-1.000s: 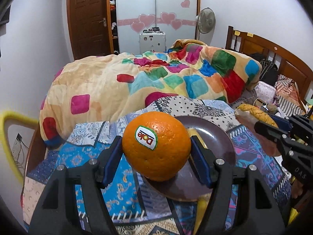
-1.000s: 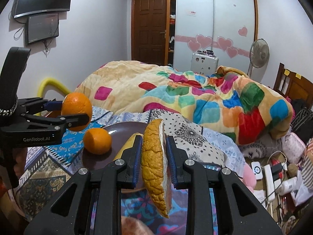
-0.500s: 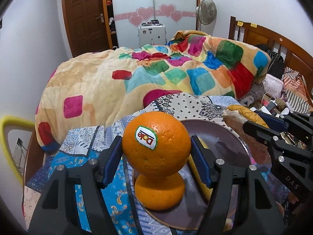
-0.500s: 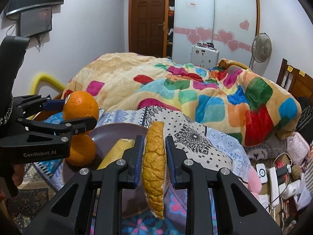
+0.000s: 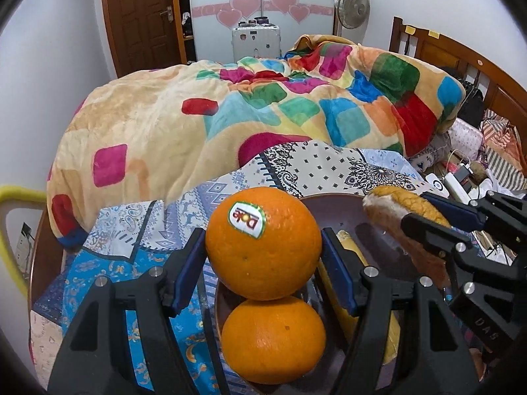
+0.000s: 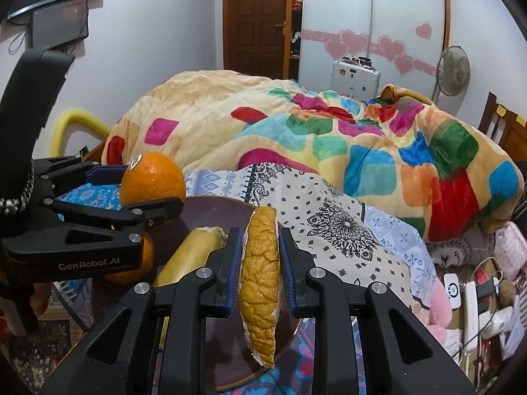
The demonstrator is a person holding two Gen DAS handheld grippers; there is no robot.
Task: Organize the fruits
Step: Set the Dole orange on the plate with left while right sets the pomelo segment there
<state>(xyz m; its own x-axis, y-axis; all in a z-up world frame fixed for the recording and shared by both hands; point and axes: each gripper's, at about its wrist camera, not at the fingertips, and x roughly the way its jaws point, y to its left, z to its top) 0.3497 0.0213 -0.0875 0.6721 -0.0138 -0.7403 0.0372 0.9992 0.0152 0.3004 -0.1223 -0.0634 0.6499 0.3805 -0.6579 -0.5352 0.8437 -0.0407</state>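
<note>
My left gripper [image 5: 263, 256] is shut on an orange with a Dole sticker [image 5: 263, 242] and holds it just above a second orange [image 5: 273, 339] that lies on a dark brown plate [image 5: 332, 207]. My right gripper [image 6: 259, 263] is shut on a yellow-orange fruit slice [image 6: 260, 279], held on edge over the plate [image 6: 214, 210]. A long pale yellow fruit [image 6: 191, 253] lies on the plate between the two grippers. In the right wrist view the left gripper [image 6: 158, 194] with its orange [image 6: 153, 182] is at the left.
The plate sits on a round table with a patterned blue cloth [image 5: 115, 263]. A bed with a bright patchwork blanket [image 5: 263, 98] is right behind it. Chargers and cables [image 6: 474, 296] lie low at the right. A yellow chair back [image 5: 13, 223] is at the left.
Both grippers have moved forward and lower over the plate. The held orange now hangs right above the orange on the plate. Both grips are unchanged.
</note>
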